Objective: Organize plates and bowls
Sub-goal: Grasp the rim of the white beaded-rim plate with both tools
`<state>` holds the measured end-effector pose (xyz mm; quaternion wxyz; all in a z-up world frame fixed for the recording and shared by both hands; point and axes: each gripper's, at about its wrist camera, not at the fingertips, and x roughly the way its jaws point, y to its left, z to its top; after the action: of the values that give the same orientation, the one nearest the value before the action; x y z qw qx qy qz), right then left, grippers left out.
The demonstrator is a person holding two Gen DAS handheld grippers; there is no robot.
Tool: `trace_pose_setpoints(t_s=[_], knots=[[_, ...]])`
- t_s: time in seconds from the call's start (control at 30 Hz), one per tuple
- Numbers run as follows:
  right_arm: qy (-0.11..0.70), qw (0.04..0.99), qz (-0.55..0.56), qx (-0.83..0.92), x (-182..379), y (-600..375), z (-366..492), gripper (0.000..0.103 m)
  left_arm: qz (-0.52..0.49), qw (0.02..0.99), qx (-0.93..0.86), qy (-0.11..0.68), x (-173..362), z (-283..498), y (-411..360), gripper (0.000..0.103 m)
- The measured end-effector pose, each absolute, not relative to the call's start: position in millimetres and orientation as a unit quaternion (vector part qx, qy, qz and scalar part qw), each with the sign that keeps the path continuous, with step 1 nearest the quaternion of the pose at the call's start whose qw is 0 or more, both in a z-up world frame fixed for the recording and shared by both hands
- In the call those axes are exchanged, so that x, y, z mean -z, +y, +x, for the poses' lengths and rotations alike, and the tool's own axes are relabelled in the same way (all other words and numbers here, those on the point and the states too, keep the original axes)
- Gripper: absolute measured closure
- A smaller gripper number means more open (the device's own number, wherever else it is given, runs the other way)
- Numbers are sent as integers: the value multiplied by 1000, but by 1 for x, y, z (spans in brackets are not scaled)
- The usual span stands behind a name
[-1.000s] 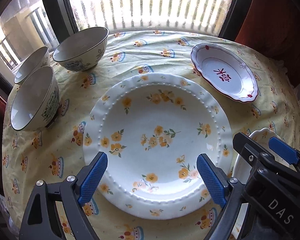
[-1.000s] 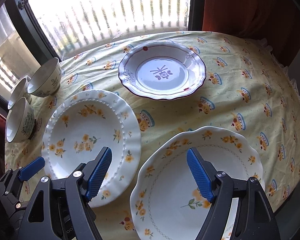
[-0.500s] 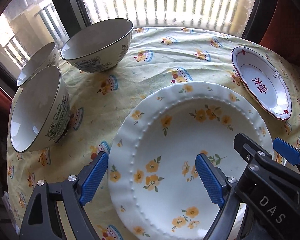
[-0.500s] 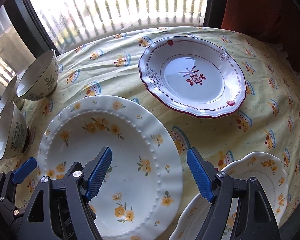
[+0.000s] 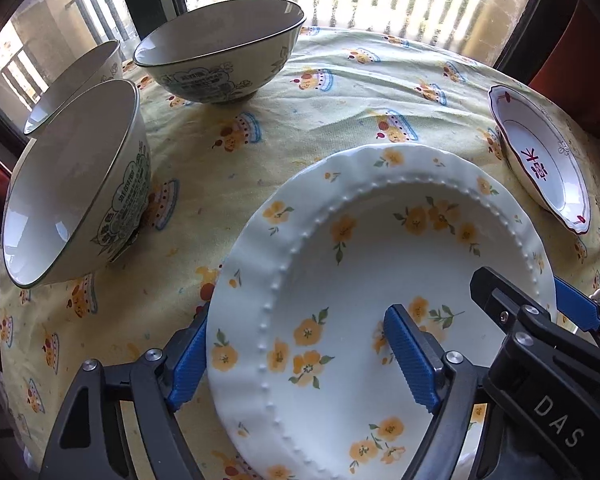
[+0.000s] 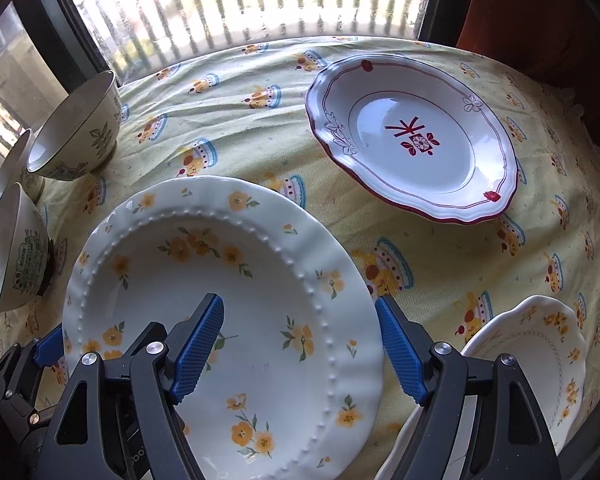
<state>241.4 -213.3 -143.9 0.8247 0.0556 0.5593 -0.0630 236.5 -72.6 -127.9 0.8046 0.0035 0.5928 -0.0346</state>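
**Two claws straddling one plate, nothing yet gripped**

Two claws, both pointing steeply down at the same item. The left claw [image 5: 300, 360] stood apart, its jaws having just been closing, with the near-left rim of the yellow-flowered plate [image 5: 380, 280] between them: one pad sat outside the rim, the other over the plate's well, neither visibly pressing. The right claw [image 6: 300, 348] likewise stood apart, one pad over the well and one just outside the right rim. This paired placement on opposite rims looked meant for a two-sided lift of a broad, shallow piece.

Plate: flat on the counter [image 6: 420, 240], which was covered in a yellow patterned cloth, near its front edge.

Beside it, right: a scalloped floral plate [image 6: 540, 344], partly behind the right claw.

Further back, right: a red-trimmed plate [image 6: 412, 140], well apart from the others.

Left edge: three bowls, upright and close together; the nearest bowl [image 5: 76, 184] stood near the flowered plate, not touching.

Plates and bowls remained unstacked.
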Motion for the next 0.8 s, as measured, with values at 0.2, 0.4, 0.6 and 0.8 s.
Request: trace_pose_setpoints(t_s=[0.2, 0.4, 0.6, 0.8], knots=[[562, 825, 45, 49, 143, -201, 231, 39, -6, 803, 38, 595, 126, 228, -58, 30], [558, 828, 18, 52, 147, -198, 230, 43, -23, 806, 34, 590, 127, 227, -55, 30], [557, 829, 18, 54, 153, -199, 233, 42, -32, 808, 39, 587, 128, 232, -48, 30], [560, 826, 18, 55, 153, -198, 236, 41, -16, 807, 55, 588, 128, 231, -52, 30]])
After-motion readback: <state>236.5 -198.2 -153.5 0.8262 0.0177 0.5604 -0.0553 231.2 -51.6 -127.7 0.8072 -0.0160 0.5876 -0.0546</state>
